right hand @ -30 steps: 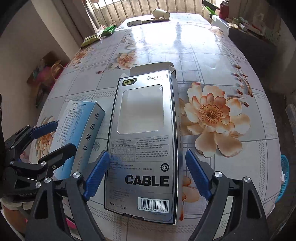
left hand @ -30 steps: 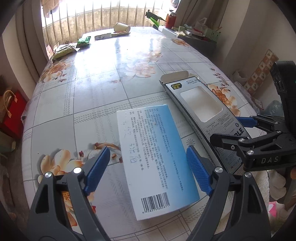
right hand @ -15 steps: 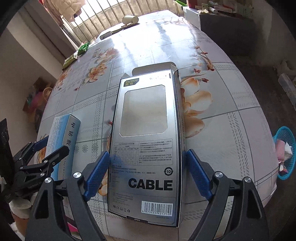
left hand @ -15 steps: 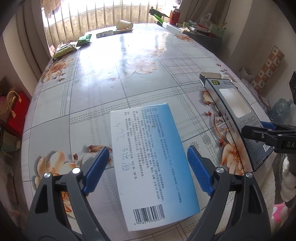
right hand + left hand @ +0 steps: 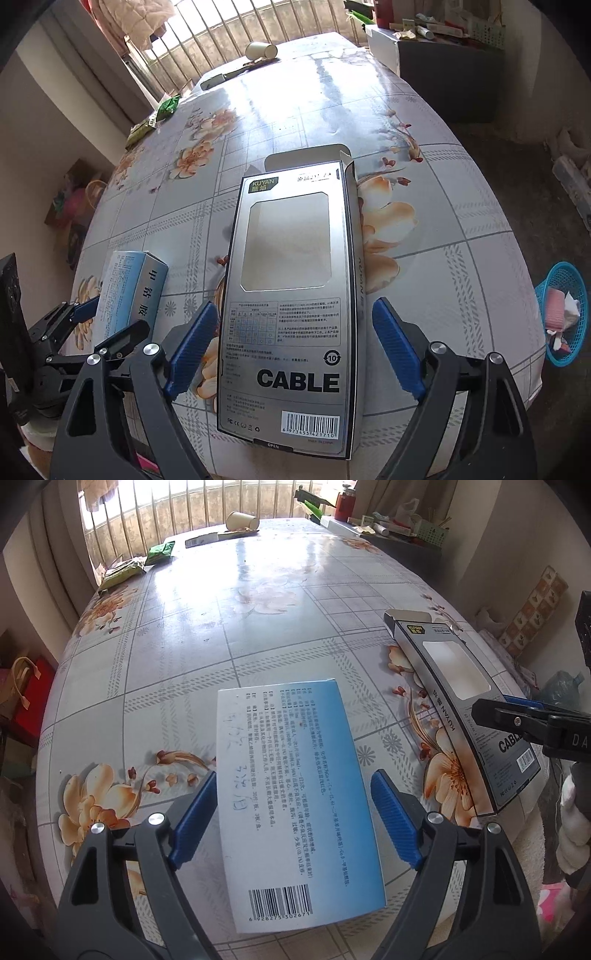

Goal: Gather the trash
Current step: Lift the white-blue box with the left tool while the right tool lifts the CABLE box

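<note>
Left wrist view: left gripper (image 5: 293,821) points down at the table (image 5: 229,635), jaws spread wide.
Blue box (image 5: 291,797): between the left jaws, barcode end nearest the camera; the left pad looks to be against its edge, a narrow gap shows at the right pad. Whether it rests on the table or is lifted cannot be told.
Right wrist view: right gripper (image 5: 293,345) points down, jaws spread wide.
Cable box (image 5: 291,295): silver, windowed, far flap open, between the right jaws with a gap on each side; near end reaches past the table edge. Grasp not confirmed.
Relation of grippers: side by side at the near table edge, each seen in the other's view, apart from one another.
Relation of boxes: blue box left of cable box, not touching.
Far end of table: paper cup (image 5: 242,520) on its side, a flat box (image 5: 201,539), green wrappers (image 5: 160,552).
Floor, right of table: blue basket (image 5: 563,314) holding scraps.
Floor, left of table: red bag (image 5: 31,698).
</note>
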